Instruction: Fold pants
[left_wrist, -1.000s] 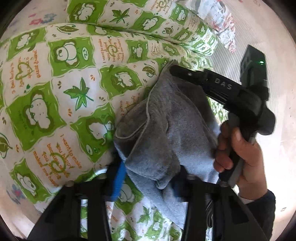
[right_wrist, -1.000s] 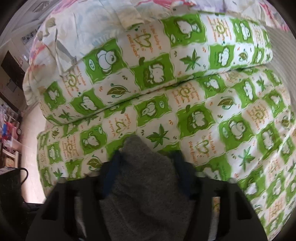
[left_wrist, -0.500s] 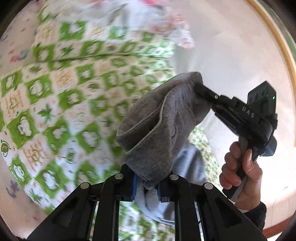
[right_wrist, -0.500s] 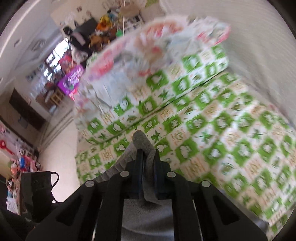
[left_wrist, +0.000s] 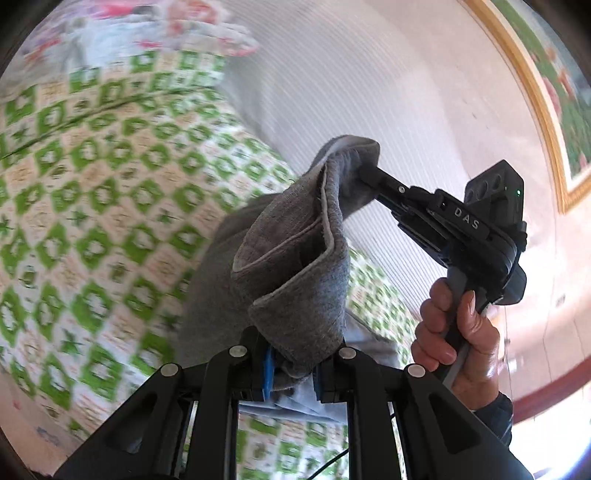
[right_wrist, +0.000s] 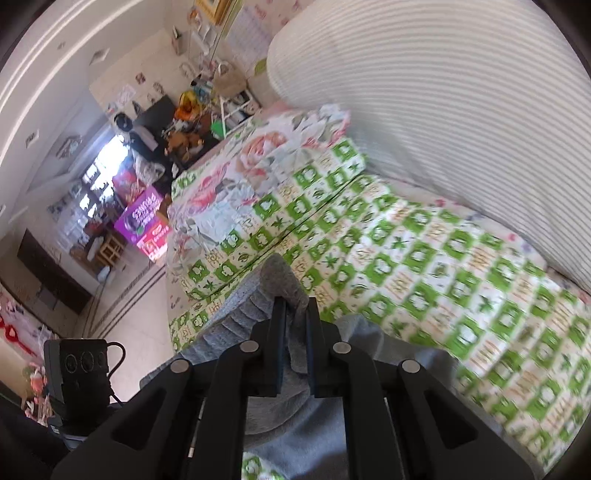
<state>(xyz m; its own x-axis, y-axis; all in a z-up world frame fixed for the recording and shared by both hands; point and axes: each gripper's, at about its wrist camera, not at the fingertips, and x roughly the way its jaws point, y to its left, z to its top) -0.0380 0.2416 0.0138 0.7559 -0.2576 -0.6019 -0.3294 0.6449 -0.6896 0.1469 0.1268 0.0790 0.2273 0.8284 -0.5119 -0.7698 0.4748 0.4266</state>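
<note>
The grey pants (left_wrist: 295, 258) hang in the air above the green-and-white checked bedspread (left_wrist: 92, 206). My left gripper (left_wrist: 293, 363) is shut on one part of their waistband edge. My right gripper (right_wrist: 295, 314) is shut on another part of the grey pants (right_wrist: 280, 277), and it shows in the left wrist view (left_wrist: 364, 171), held by a hand, with the cloth bunched at its tip. The waistband sags between the two grippers. The rest of the pants drapes below and is mostly hidden.
The bedspread (right_wrist: 443, 266) covers a bed, with a floral quilt (right_wrist: 236, 184) at its far end. A striped white headboard cushion (right_wrist: 461, 92) stands along the wall. A cluttered room with shelves and a purple box (right_wrist: 142, 218) lies beyond the bed.
Both grippers closed on the pants and lifted them off the bedspread. The views swung upward, away from the bed towards the wall and room.
</note>
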